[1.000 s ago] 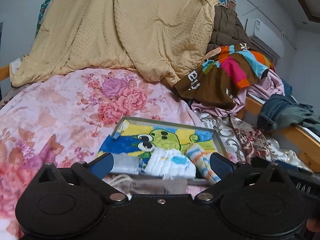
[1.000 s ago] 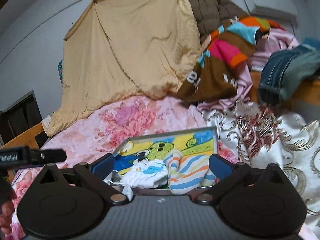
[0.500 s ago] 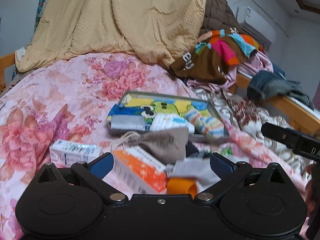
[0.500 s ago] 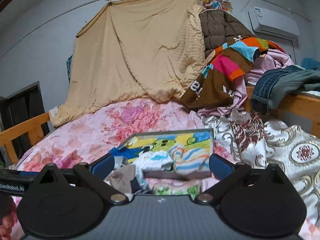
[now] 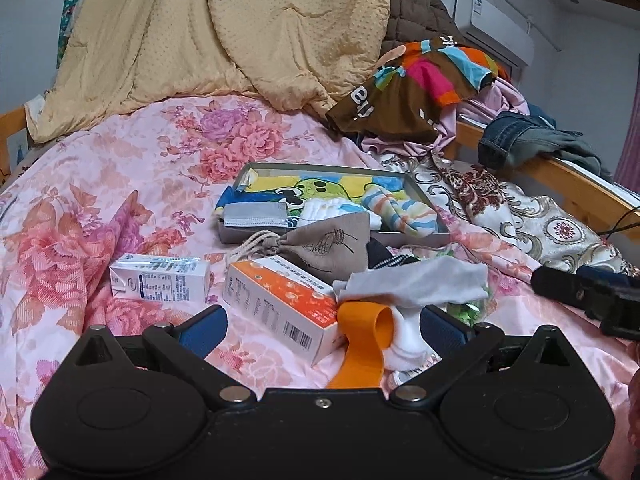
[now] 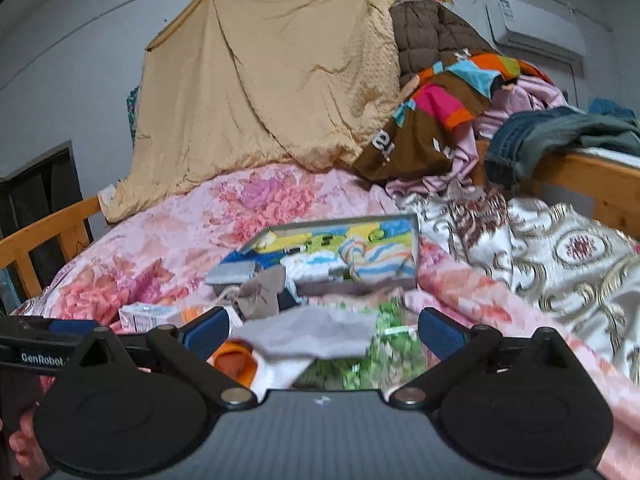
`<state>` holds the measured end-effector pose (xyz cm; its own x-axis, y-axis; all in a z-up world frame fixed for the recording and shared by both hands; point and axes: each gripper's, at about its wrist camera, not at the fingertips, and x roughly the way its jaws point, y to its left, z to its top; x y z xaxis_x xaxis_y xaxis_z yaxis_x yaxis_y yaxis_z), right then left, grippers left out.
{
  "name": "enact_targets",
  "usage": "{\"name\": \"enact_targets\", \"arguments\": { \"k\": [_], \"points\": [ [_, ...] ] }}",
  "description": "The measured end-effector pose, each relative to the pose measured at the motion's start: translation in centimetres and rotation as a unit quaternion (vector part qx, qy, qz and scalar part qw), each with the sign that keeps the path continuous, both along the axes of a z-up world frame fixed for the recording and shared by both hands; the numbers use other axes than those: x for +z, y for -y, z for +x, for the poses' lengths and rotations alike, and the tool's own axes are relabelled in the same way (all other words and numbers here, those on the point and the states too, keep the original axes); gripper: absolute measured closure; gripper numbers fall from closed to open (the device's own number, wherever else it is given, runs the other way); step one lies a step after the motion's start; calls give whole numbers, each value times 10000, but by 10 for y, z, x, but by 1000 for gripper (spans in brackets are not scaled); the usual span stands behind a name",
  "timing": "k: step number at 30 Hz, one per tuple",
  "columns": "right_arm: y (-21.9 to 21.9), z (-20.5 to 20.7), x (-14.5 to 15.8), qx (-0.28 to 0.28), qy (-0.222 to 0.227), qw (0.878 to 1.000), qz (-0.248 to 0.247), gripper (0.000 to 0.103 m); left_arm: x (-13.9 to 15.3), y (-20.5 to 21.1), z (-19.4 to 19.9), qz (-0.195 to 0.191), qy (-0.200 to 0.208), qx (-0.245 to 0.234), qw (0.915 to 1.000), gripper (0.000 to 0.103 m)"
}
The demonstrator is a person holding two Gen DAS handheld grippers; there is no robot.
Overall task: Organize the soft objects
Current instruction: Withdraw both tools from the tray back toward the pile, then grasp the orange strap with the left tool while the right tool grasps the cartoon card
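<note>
Between tray (image 5: 424,236) and left gripper (image 5: 322,326) lie boxes (image 5: 280,300) and loose cloths (image 5: 416,282).

A lived-in home bedroom: a wooden-framed bed (image 6: 48,228) under a pink floral quilt (image 5: 132,168), clothes heaped (image 5: 424,88) at its far right corner, a tan blanket (image 5: 224,32) hung against the wall, an air conditioner (image 5: 496,28) mounted high.

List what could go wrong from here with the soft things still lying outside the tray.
1. The grey cloth lies over the orange strap and white sock; a grab may lift several together.
2. The orange box touches that pile and could get dragged along.
3. The tray already looks full; the pouch leans on its front wall and may slide off.
</note>
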<state>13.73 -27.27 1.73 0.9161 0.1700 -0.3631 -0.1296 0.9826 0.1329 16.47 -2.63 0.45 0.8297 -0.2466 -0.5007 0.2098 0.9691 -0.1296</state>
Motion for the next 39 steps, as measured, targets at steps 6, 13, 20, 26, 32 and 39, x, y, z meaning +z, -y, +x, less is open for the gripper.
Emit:
{"name": "enact_targets", "arguments": {
  "k": [6,13,20,26,32,39],
  "points": [
    [-1,-13,-6,-120,-241,9996,-9,0,-5,-6,-9,25,-66,-100,9999,1],
    [-8,-7,-19,-283,-860,9957,-220,0,-15,-13,-12,65,-203,-175,9996,1],
    [-12,-1,-30,-273,-1233,9915,-314,0,-24,-18,-11,82,-352,-188,9992,1],
    [-16,4,-35,-182,-1432,9887,-412,0,-29,-17,-10,136,-495,-279,9983,1],
    [-19,6,-38,-132,-1561,9865,-477,0,-32,-14,-11,184,-575,-294,9977,1],
    [-19,9,-41,-99,-1666,9848,-484,0,-36,-12,-10,278,-656,-337,9969,1]
  ]
}}
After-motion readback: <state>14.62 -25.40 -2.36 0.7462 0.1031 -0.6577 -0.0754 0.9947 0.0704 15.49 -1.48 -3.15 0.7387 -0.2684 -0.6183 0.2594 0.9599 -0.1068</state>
